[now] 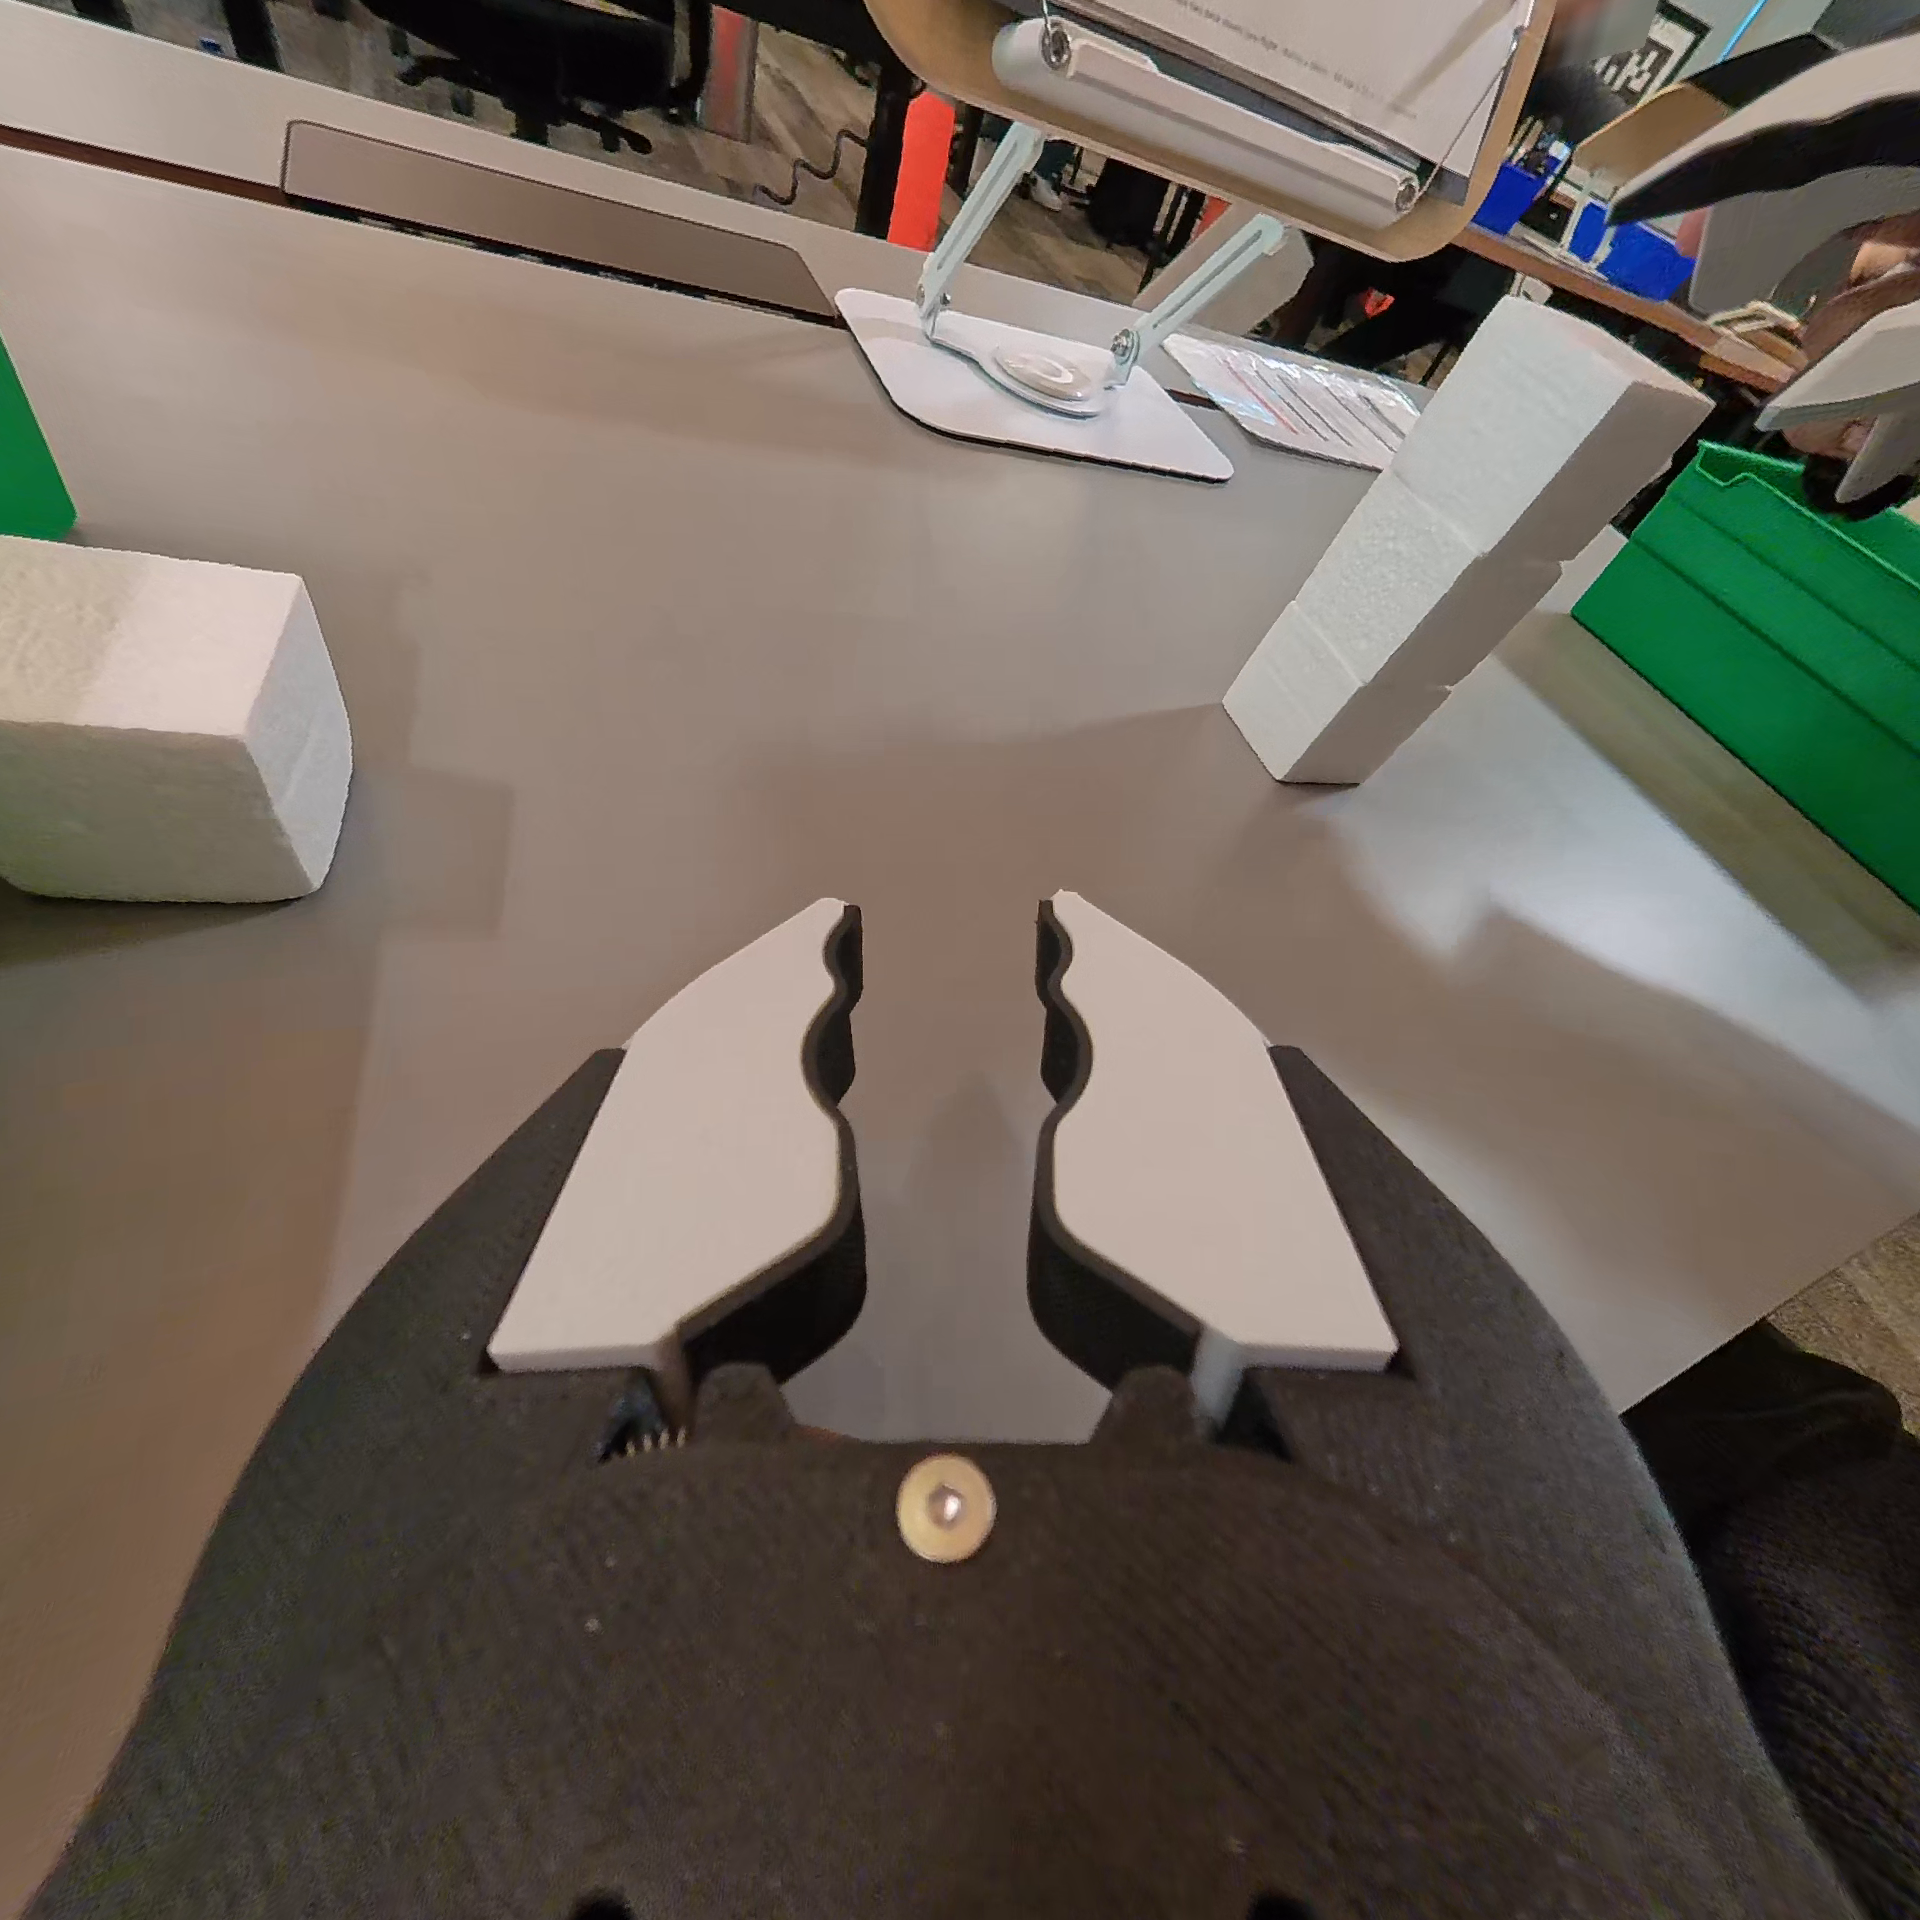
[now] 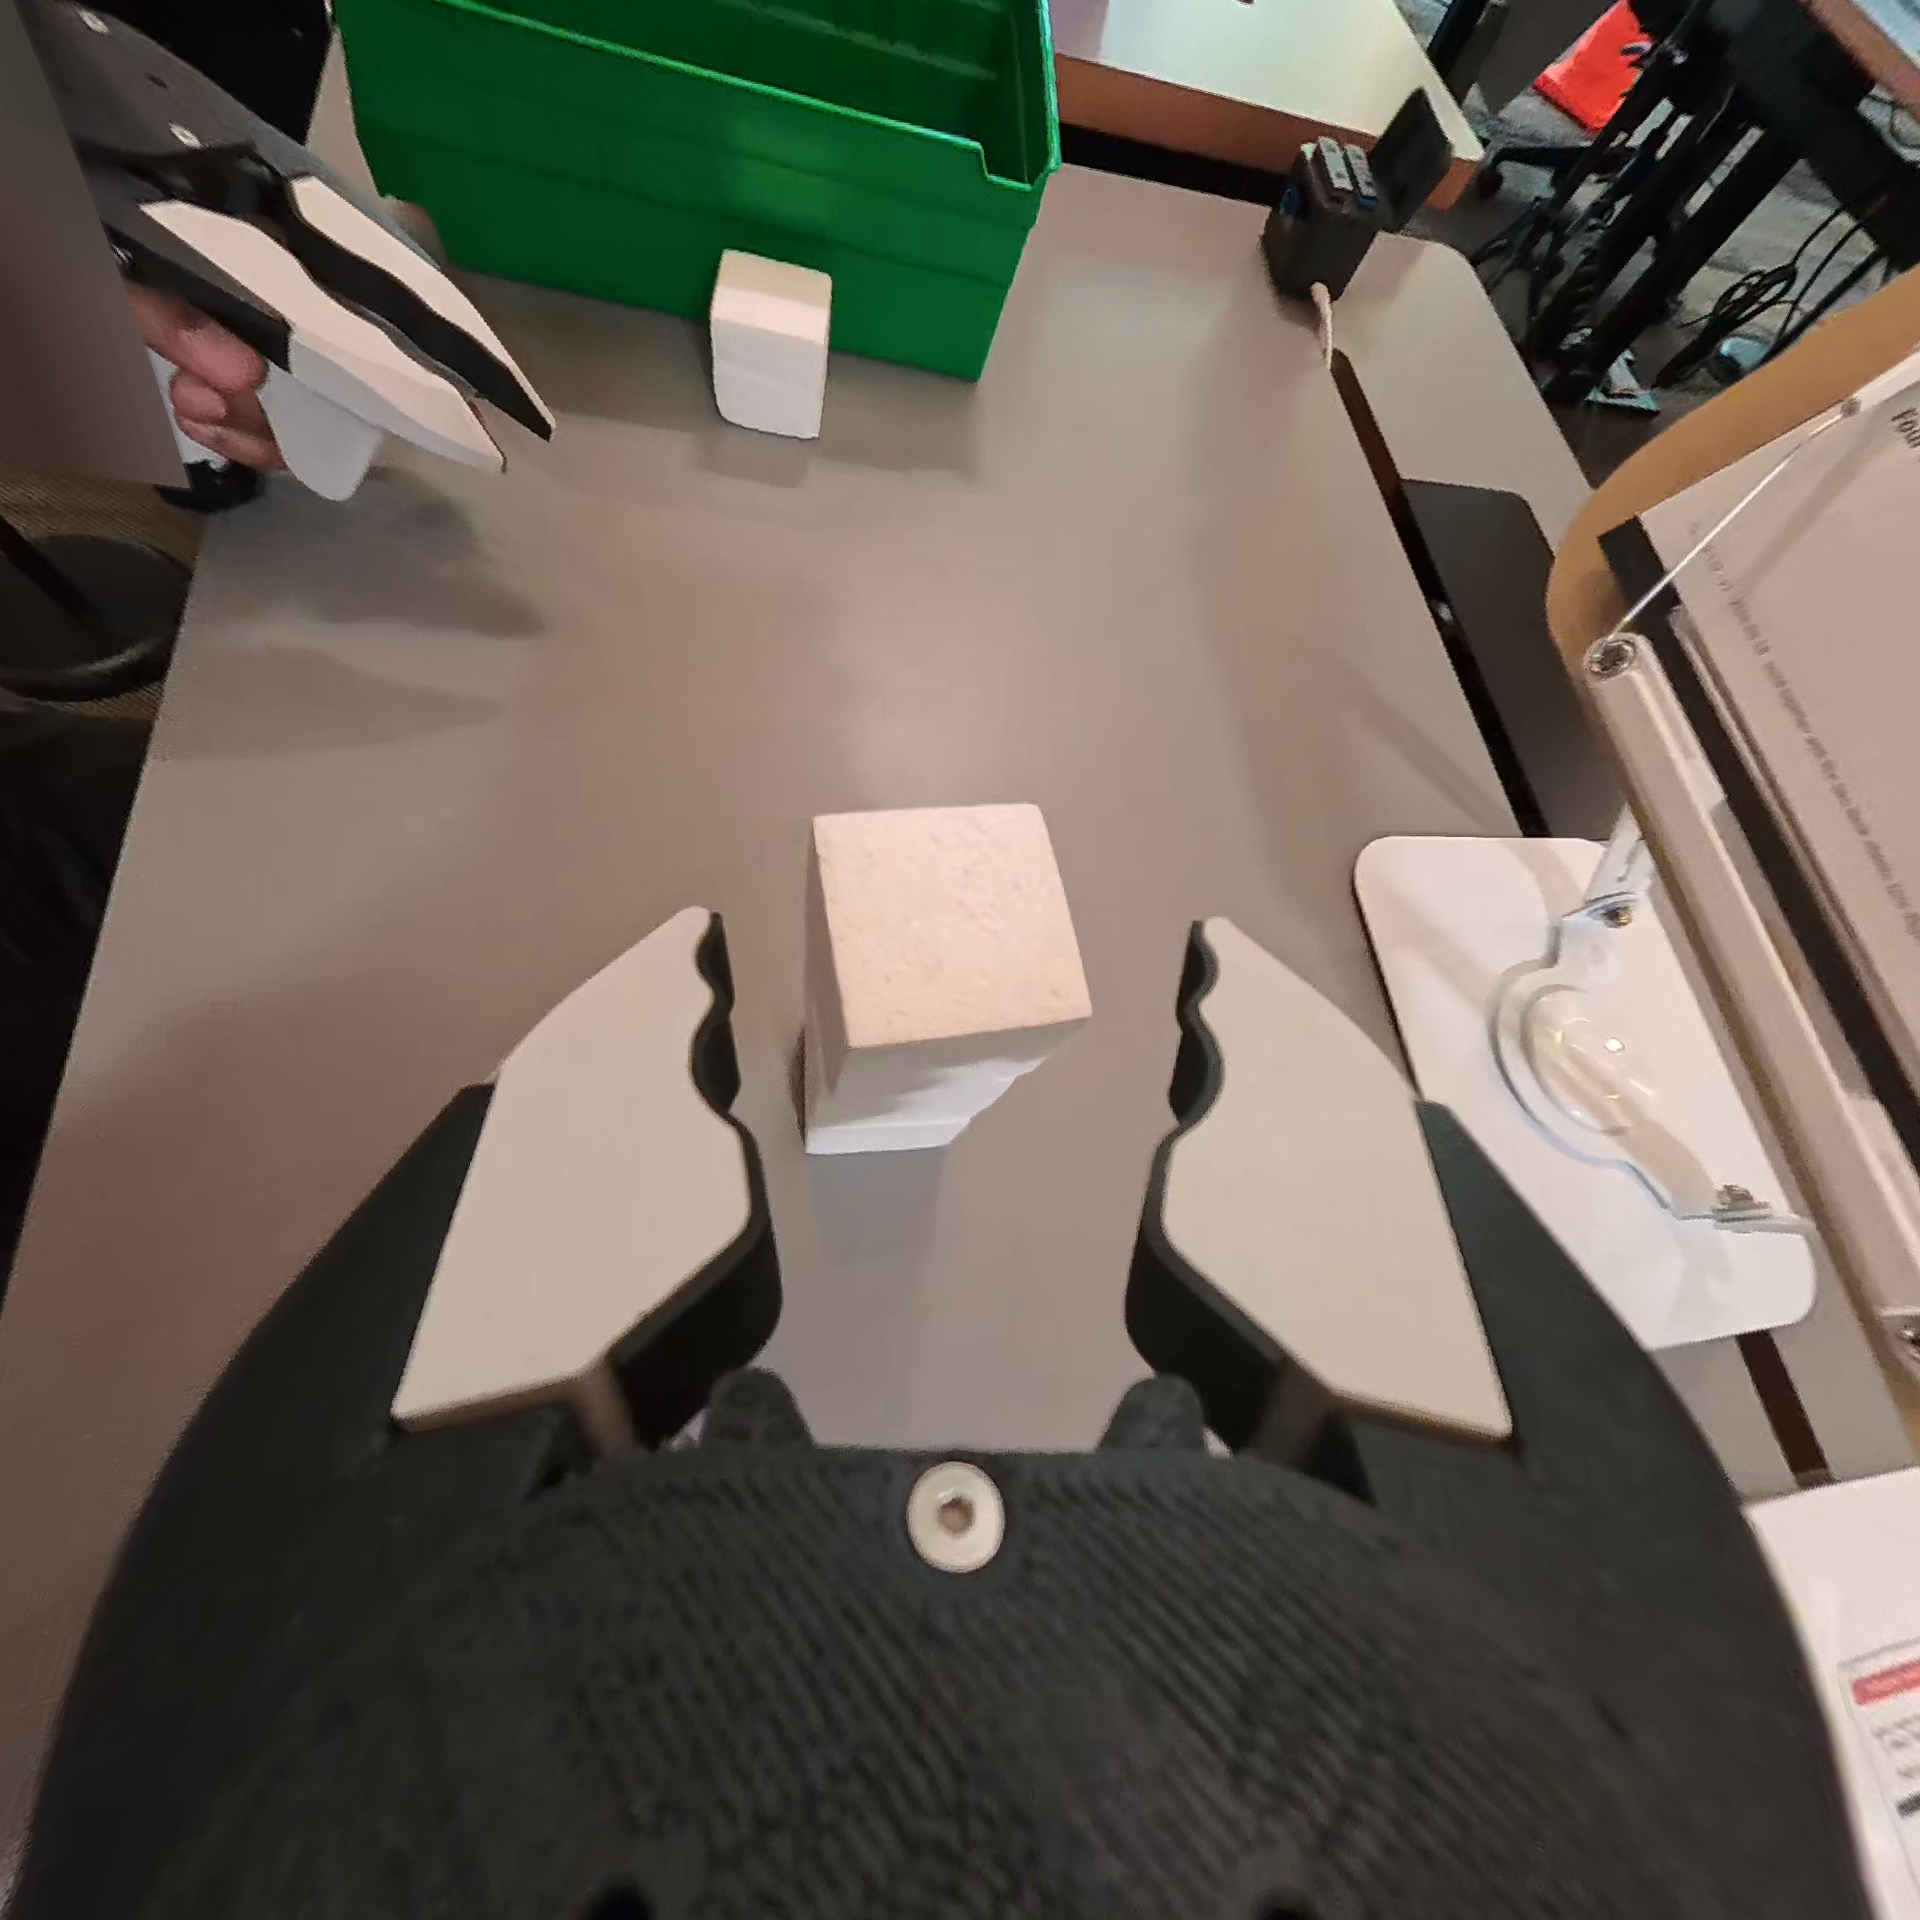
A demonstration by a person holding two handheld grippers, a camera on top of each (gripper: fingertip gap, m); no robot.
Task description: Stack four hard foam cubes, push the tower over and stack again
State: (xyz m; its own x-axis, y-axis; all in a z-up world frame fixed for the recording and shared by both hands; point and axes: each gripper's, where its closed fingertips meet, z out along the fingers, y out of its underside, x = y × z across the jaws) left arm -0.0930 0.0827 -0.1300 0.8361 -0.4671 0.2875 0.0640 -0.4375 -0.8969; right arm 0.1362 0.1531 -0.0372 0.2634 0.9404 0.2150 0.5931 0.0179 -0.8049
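Observation:
A tall stack of white foam blocks [image 1: 1455, 540] stands on the grey table [image 1: 727, 623], ahead and to the right of my left gripper [image 1: 948, 914]. The left gripper is open with a narrow gap, empty, low over bare table. In the right wrist view my right gripper [image 2: 954, 930] is wide open and hovers over the stack [image 2: 940, 914], one finger on each side, not touching it. A single foam block [image 1: 156, 727] lies to the left; it also shows in the right wrist view [image 2: 769, 343], against a green bin. The left gripper [image 2: 509, 436] shows at upper left there, with a hand on its grip.
A green bin [image 2: 675, 156] stands at the table's far end beyond the single block. Another green bin [image 1: 1766, 665] sits right of the stack. A white stand base [image 2: 1558, 1091] carries a tilted clipboard [image 2: 1818, 727]. A small black device [image 2: 1340, 218] sits near the far corner. My right fingertips sit around 25 centimeters from my left ones.

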